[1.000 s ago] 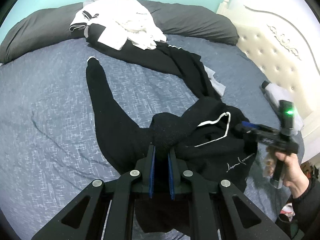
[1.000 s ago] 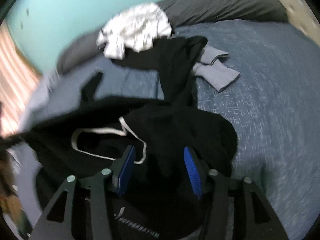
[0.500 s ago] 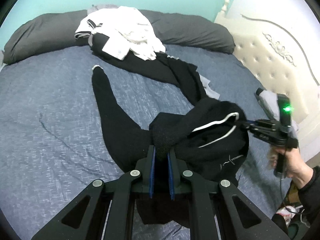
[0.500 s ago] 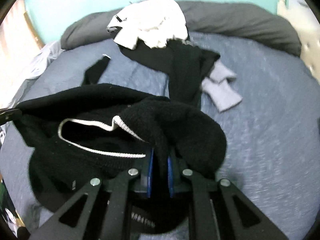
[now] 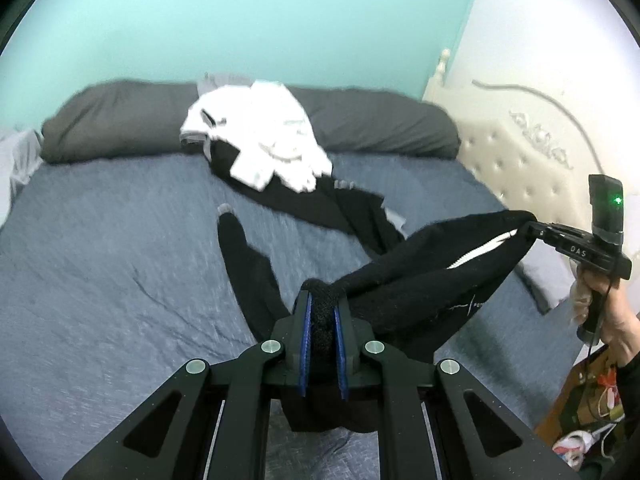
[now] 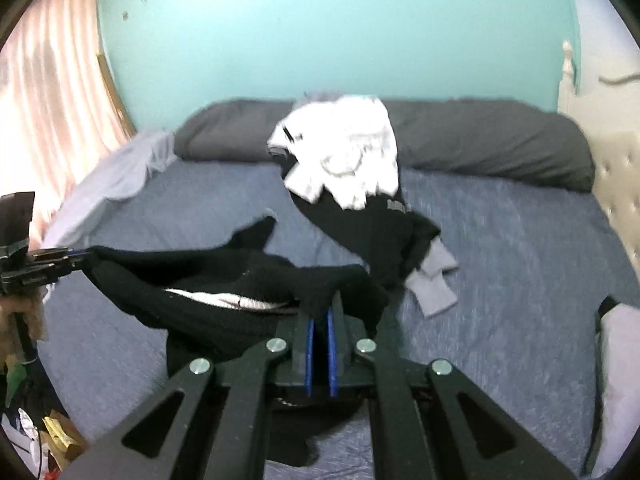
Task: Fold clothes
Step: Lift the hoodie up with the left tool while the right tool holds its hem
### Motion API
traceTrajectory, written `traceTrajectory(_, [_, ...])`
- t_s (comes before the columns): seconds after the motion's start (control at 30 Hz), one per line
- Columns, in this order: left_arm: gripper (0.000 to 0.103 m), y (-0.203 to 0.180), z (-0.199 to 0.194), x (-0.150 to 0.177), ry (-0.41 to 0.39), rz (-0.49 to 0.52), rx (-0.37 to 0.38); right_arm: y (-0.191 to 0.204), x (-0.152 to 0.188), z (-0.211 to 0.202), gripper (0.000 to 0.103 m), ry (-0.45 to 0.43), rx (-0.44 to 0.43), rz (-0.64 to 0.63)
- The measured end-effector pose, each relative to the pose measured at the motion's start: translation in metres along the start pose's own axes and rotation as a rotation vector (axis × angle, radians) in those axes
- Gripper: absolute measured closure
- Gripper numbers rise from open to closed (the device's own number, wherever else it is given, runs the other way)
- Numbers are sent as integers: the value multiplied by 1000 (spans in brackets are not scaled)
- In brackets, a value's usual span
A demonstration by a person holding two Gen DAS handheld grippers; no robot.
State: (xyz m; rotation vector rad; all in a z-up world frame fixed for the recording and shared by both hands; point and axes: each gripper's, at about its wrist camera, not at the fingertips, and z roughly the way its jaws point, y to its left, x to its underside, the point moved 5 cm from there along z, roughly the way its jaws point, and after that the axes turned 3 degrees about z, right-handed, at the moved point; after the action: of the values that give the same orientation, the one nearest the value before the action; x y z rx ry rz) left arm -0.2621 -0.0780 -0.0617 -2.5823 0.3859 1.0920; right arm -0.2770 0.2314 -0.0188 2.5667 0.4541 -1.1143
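A black sweater [image 5: 420,276] with a white-trimmed neck hangs stretched between my two grippers above the blue-grey bed [image 5: 100,260]. My left gripper [image 5: 321,304] is shut on a bunched part of its knit. One sleeve [image 5: 244,248] trails down onto the bed. My right gripper [image 5: 528,230], held by a hand at the right edge, is shut on the other end near the neck. In the right wrist view the right gripper [image 6: 320,318] pinches the sweater [image 6: 192,276], and the left gripper [image 6: 86,258] holds its far end at the left.
A heap of white and black clothes [image 5: 272,148] lies against a long dark grey bolster [image 5: 380,124] at the back. A black garment with grey cuffs [image 6: 432,284] sprawls mid-bed. A cream tufted headboard [image 5: 520,160] stands right, a curtain [image 6: 52,92] left, floor clutter [image 6: 52,440] below.
The right gripper went from open to shut on the sweater. Both grippers then rose and moved apart, lifting the sweater off the bed and pulling it taut.
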Motion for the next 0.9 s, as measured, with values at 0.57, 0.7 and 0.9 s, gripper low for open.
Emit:
traceTrajectory(0.57, [92,-51,-224,-114,-288,84,-88,101,-143,-237,98,-340,-35,-121])
traceTrajectory(0.7, [92,-67,-271,-132,-348,97,-95,121,-159,-291,98,-403,-32,-152])
traceTrajectory(0.9, [92,-86,-327,-138,-407,119,-95,141,-157,-352,98,-453,-53,-182])
